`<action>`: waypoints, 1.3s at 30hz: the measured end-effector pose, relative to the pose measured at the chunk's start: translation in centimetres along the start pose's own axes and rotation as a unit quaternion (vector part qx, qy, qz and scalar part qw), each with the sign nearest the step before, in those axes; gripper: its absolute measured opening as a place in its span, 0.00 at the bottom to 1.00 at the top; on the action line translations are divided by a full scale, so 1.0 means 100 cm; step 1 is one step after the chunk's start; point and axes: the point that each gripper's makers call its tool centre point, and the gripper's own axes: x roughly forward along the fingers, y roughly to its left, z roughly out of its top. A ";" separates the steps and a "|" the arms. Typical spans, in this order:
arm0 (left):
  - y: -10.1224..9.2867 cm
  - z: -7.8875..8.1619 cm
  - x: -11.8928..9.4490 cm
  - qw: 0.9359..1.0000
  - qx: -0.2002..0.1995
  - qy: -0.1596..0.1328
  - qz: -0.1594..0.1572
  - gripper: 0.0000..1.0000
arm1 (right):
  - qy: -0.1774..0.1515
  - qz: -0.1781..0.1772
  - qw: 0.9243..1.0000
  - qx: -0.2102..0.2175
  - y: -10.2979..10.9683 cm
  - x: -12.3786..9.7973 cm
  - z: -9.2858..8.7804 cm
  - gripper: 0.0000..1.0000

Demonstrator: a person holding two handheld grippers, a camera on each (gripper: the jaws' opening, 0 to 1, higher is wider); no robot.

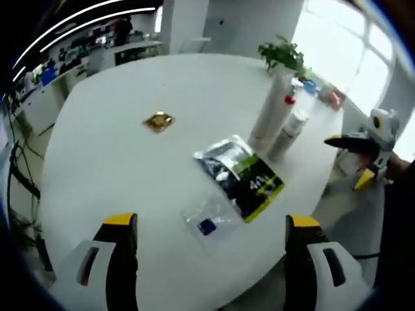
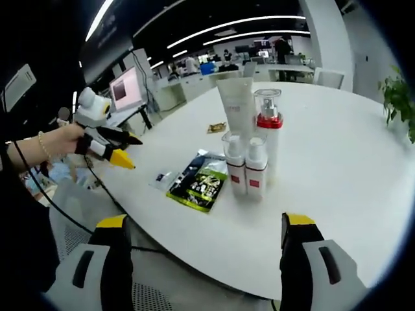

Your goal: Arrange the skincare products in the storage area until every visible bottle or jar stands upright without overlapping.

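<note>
Four skincare containers stand upright in a tight cluster on the white round table [image 2: 337, 168]: a tall white tube [image 2: 237, 103], a pump bottle with a red collar [image 2: 268, 123], and two small white bottles with red labels [image 2: 235, 162] [image 2: 257, 165]. In the left gripper view the tube [image 1: 271, 107], the pump bottle [image 1: 290, 98] and a small bottle [image 1: 288, 133] stand at the far right. My left gripper [image 1: 212, 223] is open above the table's near edge. My right gripper [image 2: 206, 223] is open, short of the table edge, with the cluster ahead. Both hold nothing.
A black and green sachet [image 1: 243, 176] [image 2: 201, 181] lies flat near the bottles, a small clear packet [image 1: 209, 223] [image 2: 163, 179] beside it. A gold packet [image 1: 159, 121] [image 2: 217, 127] lies farther in. A potted plant [image 1: 282, 53] stands behind the cluster. Desks and monitors fill the background.
</note>
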 end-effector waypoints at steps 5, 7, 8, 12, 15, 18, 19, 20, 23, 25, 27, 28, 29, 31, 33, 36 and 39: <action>0.007 0.018 0.013 1.000 0.019 0.004 -0.002 0.87 | 0.004 0.002 1.000 0.020 -0.004 0.000 -0.002 0.95; 0.010 0.025 0.016 1.000 0.023 0.004 -0.004 0.87 | 0.009 0.001 1.000 0.022 -0.005 0.001 -0.004 0.95; 0.012 0.030 0.017 1.000 0.025 0.000 -0.005 0.87 | 0.011 0.001 1.000 0.022 -0.005 0.001 -0.005 0.95; 0.020 0.042 0.026 0.999 0.034 0.000 -0.004 0.87 | 0.017 0.003 0.999 0.027 -0.003 0.000 -0.006 0.95; 0.024 0.049 0.032 0.999 0.050 0.004 -0.004 0.87 | 0.020 0.004 0.999 0.029 -0.003 0.000 -0.008 0.95; 0.031 0.056 0.039 0.998 0.061 0.009 -0.006 0.86 | 0.022 0.001 0.999 0.033 -0.005 0.000 -0.010 0.95; 0.032 0.057 0.040 0.998 0.064 0.011 -0.007 0.86 | 0.022 0.001 0.999 0.034 -0.005 0.000 -0.010 0.95; 0.033 0.059 0.042 0.998 0.066 0.013 -0.007 0.86 | 0.023 0.000 0.999 0.036 -0.005 0.001 -0.010 0.94; 0.037 0.065 0.047 0.997 0.076 0.018 -0.009 0.86 | 0.027 0.000 0.999 0.039 -0.006 0.001 -0.012 0.94; 0.038 0.068 0.049 0.997 0.080 0.017 -0.011 0.86 | 0.029 0.001 0.999 0.039 -0.006 0.001 -0.013 0.94; 0.043 0.074 0.054 0.996 0.086 0.020 -0.012 0.85 | 0.028 -0.002 0.999 0.042 -0.008 0.001 -0.013 0.94; 0.043 0.077 0.055 0.996 0.089 0.021 -0.012 0.85 | 0.027 -0.004 0.999 0.044 -0.009 0.001 -0.013 0.94; 0.046 0.080 0.058 0.995 0.093 0.022 -0.012 0.85 | 0.027 -0.005 0.999 0.047 -0.011 0.001 -0.013 0.94; 0.049 0.087 0.062 0.994 0.101 0.026 -0.013 0.85 | 0.027 -0.007 0.998 0.049 -0.011 0.001 -0.013 0.94; 0.054 0.094 0.068 0.994 0.108 0.029 -0.015 0.85 | 0.025 -0.009 0.998 0.050 -0.012 0.001 -0.012 0.94; 0.062 0.103 0.078 0.992 0.122 0.034 -0.020 0.85 | 0.025 -0.013 0.998 0.054 -0.014 0.001 -0.013 0.93; 0.069 0.111 0.086 0.990 0.131 0.038 -0.021 0.85 | 0.026 -0.012 0.998 0.057 -0.014 0.001 -0.013 0.93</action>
